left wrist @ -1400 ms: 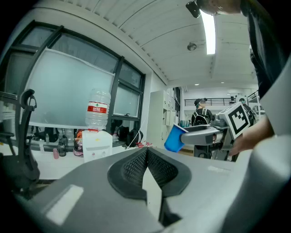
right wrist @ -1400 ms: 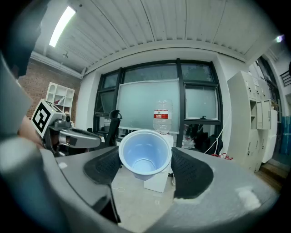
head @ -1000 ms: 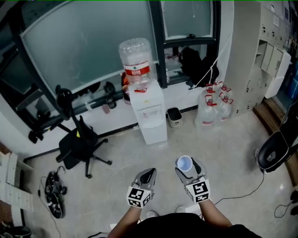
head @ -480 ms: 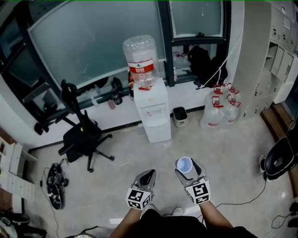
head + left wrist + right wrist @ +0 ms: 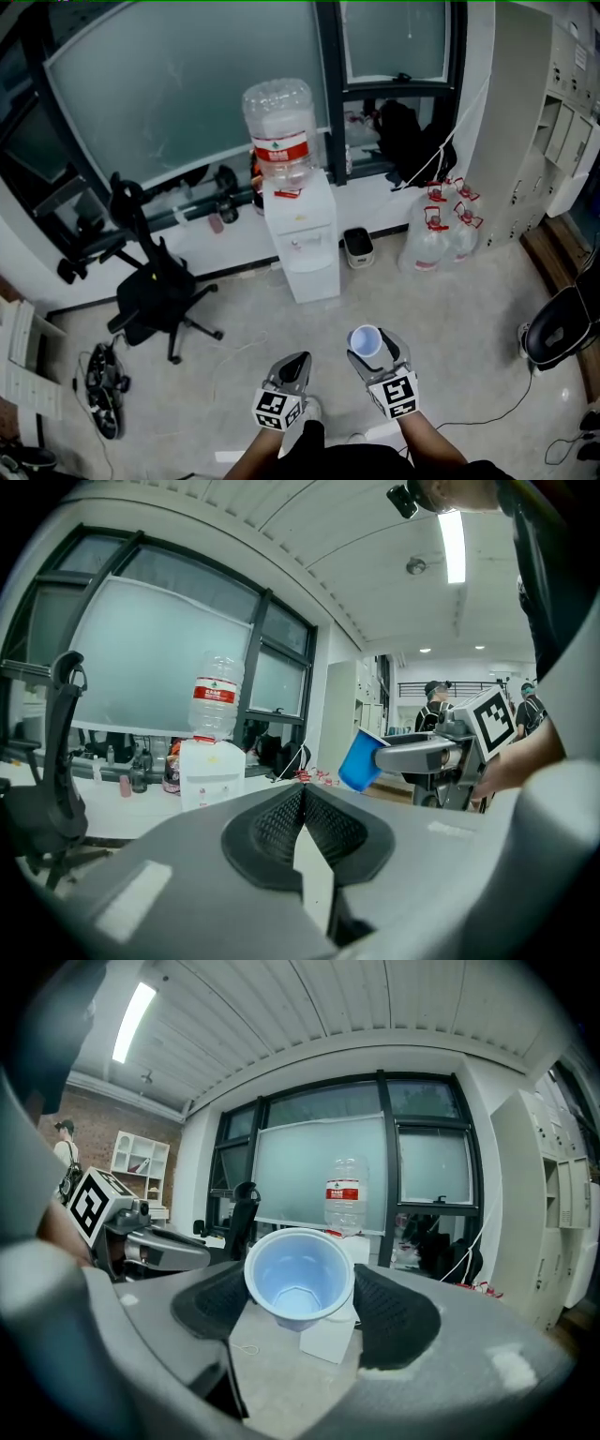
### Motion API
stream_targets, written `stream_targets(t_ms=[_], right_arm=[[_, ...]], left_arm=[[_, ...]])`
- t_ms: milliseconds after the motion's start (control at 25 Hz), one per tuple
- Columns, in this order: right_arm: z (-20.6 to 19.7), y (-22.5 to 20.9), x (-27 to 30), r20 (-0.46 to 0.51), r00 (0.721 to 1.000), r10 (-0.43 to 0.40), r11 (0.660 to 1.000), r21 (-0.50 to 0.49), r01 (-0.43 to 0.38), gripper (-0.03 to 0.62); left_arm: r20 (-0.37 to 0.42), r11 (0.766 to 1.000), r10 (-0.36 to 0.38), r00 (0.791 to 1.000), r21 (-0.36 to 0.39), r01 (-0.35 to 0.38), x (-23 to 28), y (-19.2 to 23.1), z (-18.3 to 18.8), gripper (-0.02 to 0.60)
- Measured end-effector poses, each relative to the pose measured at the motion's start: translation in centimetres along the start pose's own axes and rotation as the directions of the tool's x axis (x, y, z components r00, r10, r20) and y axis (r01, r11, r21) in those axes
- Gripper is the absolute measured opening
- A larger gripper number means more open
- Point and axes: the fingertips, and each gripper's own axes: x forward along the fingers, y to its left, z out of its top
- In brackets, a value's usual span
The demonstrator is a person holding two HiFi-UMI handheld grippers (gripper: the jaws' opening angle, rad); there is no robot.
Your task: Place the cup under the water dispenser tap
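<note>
Here: cup held above the floor, well short of the dispenser

Both forearms reach forward side by side, with the grippers pointing almost level toward the far wall. The left gripper [image 5: 298, 360] has its fingers [image 5: 272, 827] pressed together on nothing. The right gripper [image 5: 373, 345] has its fingers [image 5: 403, 1321] clamped on the cup [image 5: 300, 1279], which is small, blue, empty and mouth-up. The white water dispenser [image 5: 302, 239] stands far ahead by the window, well apart from the cup.

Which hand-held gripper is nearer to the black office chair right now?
Left. In the head view, the left hand-held gripper is to the right of the office chair. The right hand-held gripper, holding the cup, sits farther right.
</note>
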Motion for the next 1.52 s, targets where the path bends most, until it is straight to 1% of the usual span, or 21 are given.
stream_targets(t_ms=[160, 240, 360, 560, 760, 920, 1200, 1360, 1520], right_arm=[[0.8, -0.8, 3.2, -0.027, 0.999, -0.018, 1.000, -0.006, 0.017, 0.348], [1.4, -1.3, 4.9, -0.019, 0.999, -0.028, 1.000, -0.010, 0.028, 0.348], [1.8, -1.8, 7.4, -0.036, 0.999, -0.040, 0.999, -0.013, 0.039, 0.348], [3.0, -2.3, 11.0, -0.020, 0.997, -0.070, 0.997, -0.017, 0.069, 0.348], [3.6, -2.7, 13.9, -0.028, 0.995, -0.093, 0.996, -0.017, 0.092, 0.349], [3.9, -3.0, 15.6, -0.034, 0.993, -0.109, 0.994, -0.013, 0.109, 0.350], [3.7, -3.7, 17.9, -0.056, 0.992, -0.111, 0.994, -0.009, 0.110, 0.350], [3.3, -5.0, 19.2, -0.068, 0.993, -0.094, 0.996, -0.014, 0.093, 0.350], [2.5, -7.2, 21.4, -0.092, 0.993, -0.069, 0.998, -0.008, 0.069, 0.350]], left_arm=[[0.001, 1.000, -0.028, 1.000, 0.011, 0.028, 2.2, 3.1, 1.1, 0.017], [0.000, 0.999, -0.042, 0.999, 0.017, 0.042, 3.3, 4.7, 1.7, 0.017], [-0.001, 0.998, -0.059, 0.998, 0.021, 0.059, 4.7, 7.0, 2.4, 0.017], [-0.008, 0.996, -0.087, 0.996, 0.031, 0.087, 6.2, 10.5, 3.1, 0.017], [-0.004, 0.994, -0.096, 0.995, 0.045, 0.096, 7.2, 13.4, 3.7, 0.017], [-0.003, 0.994, -0.106, 0.994, 0.041, 0.106, 8.0, 15.1, 4.0, 0.017], [-0.007, 0.995, -0.099, 0.995, 0.018, 0.099, 9.8, 17.1, 3.9, 0.017], [-0.027, 0.996, -0.085, 0.996, 0.005, 0.085, 11.6, 17.9, 3.3, 0.017], [-0.041, 0.998, -0.062, 0.997, -0.007, 0.062, 14.3, 19.0, 3.6, 0.017]])
